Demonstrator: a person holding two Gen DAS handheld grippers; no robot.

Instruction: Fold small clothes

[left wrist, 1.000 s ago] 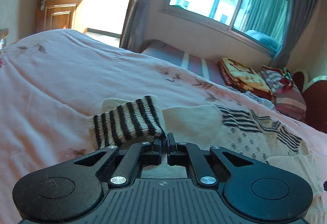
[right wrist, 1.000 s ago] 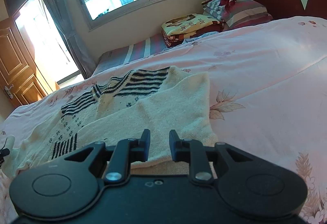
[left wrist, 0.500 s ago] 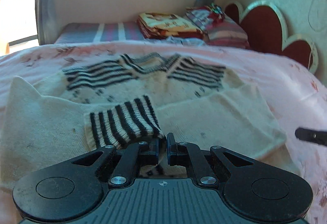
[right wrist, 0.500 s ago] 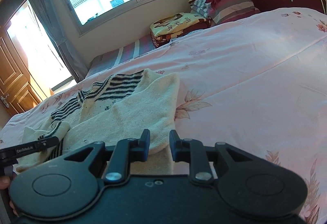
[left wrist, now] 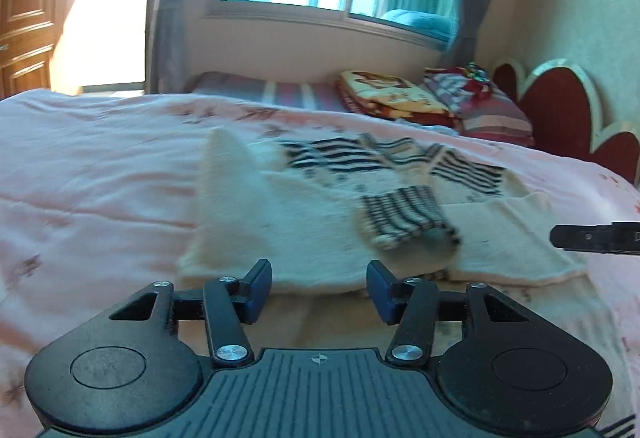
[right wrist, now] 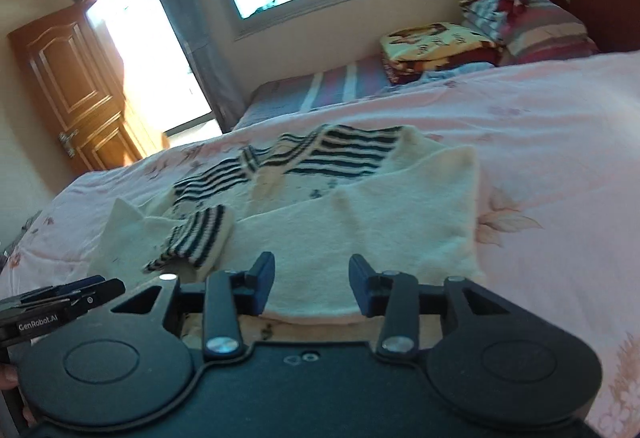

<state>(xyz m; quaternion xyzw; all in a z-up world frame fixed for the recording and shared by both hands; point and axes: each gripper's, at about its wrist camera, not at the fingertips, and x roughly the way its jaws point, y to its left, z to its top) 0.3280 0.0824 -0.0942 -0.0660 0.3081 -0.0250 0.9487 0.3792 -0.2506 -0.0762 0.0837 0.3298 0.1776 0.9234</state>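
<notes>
Over the sweater (left wrist: 304,234), both grippers (left wrist: 319,288) (right wrist: 312,284) have just opened, empty.

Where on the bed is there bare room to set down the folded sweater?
Bare pink bedspread lies right of the sweater, up to the pillows. More lies left of the sweater in the left wrist view. The middle is crowded: the sweater and its striped cuff.

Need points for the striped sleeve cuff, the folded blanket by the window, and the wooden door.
striped sleeve cuff (left wrist: 404,216): left wrist view, middle of the striped band lying on the sweater.
folded blanket (right wrist: 436,44): right wrist view, top printed face.
wooden door (right wrist: 76,90): right wrist view, central raised panel.
</notes>
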